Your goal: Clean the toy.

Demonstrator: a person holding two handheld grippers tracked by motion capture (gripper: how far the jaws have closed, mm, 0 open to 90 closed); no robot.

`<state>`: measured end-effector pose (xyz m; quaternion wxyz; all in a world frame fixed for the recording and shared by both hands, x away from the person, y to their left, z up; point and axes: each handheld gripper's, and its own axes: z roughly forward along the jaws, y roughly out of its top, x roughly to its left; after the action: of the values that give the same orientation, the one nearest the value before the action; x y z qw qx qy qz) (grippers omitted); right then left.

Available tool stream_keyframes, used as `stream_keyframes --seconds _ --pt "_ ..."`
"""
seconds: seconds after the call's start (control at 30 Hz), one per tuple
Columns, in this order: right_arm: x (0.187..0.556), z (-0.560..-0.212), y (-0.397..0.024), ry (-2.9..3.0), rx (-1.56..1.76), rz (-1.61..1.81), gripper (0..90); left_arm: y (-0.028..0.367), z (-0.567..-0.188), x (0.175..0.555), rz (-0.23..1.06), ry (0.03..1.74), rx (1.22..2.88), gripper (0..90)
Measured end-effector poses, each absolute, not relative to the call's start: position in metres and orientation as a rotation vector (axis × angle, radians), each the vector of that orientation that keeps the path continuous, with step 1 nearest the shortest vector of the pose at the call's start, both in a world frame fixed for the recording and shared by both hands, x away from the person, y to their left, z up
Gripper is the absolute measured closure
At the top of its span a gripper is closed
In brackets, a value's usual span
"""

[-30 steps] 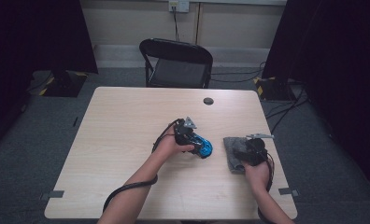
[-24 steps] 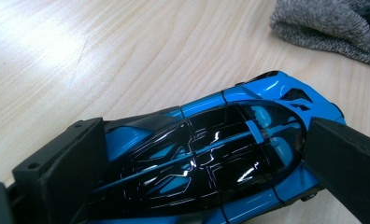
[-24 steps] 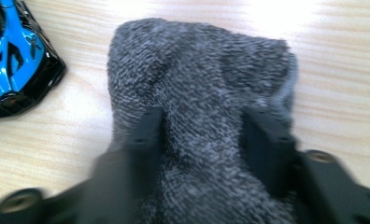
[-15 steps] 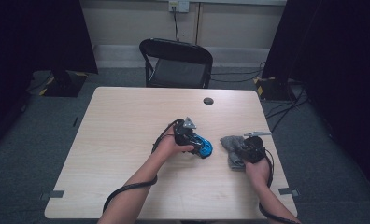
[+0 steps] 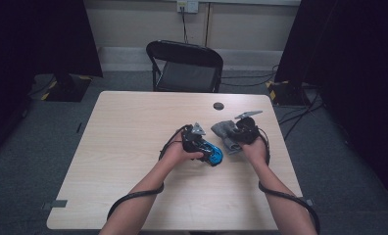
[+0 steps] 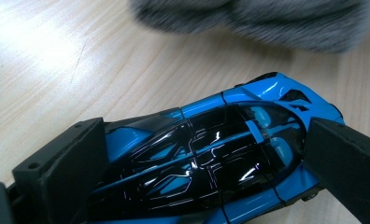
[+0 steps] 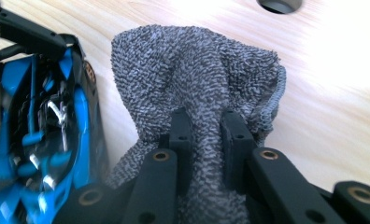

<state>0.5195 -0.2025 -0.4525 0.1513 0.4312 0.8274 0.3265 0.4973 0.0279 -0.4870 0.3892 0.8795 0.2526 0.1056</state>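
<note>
- Left gripper (image 5: 200, 144): I hold the car (image 6: 211, 154) clamped lengthwise between its two jaws, one at each end of the body, as the left gripper view shows. The car rests on the table (image 5: 128, 142), near its middle.
- Right gripper (image 7: 206, 140): its jaws have just been closing and now pinch a fold of the cloth (image 7: 197, 79) between them. The rest of the cloth fans out ahead of the jaws, just beside the car.
- Car, handling: I judge it rigid and light, with a glossy blue and black shell that looks slippery. The end-to-end grip suits it; a grip across the curved roof would likely slide off. Thin trim at the tail (image 6: 290, 93) may be fragile, so I would keep the pressure modest.
- Cloth, handling: a soft, limp grey terry that bunches wherever it is taken. A pinch in a thick fold, as now, should hold well; the free edge (image 7: 276, 93) will drag and flop.
- Judgement: with the car steadied and the cloth in hand, I read the work as wiping the car; the cloth's loose part must meet the shell, not the jaws.
- Beyond: a dark round cap (image 5: 218, 105) lies on the table, well apart; a chair (image 5: 184, 66) stands behind.
</note>
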Motion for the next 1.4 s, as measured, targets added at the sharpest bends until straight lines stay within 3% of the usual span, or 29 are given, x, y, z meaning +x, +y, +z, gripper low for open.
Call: stream_keyframes --seconds 0.57,0.97,1.4 --pt "0.545 -0.476 -0.133 2.61 0.861 0.861 78.0 0.029 -0.488 0.497 0.269 0.642 2.222 0.0" --pt "0.549 -0.48 -0.121 2.571 0.945 0.865 78.4 0.029 -0.488 0.496 0.278 0.644 2.218 0.0" --pt "0.545 -0.478 -0.143 2.642 0.887 0.926 78.6 0.027 -0.487 0.496 0.269 0.648 2.231 0.0"
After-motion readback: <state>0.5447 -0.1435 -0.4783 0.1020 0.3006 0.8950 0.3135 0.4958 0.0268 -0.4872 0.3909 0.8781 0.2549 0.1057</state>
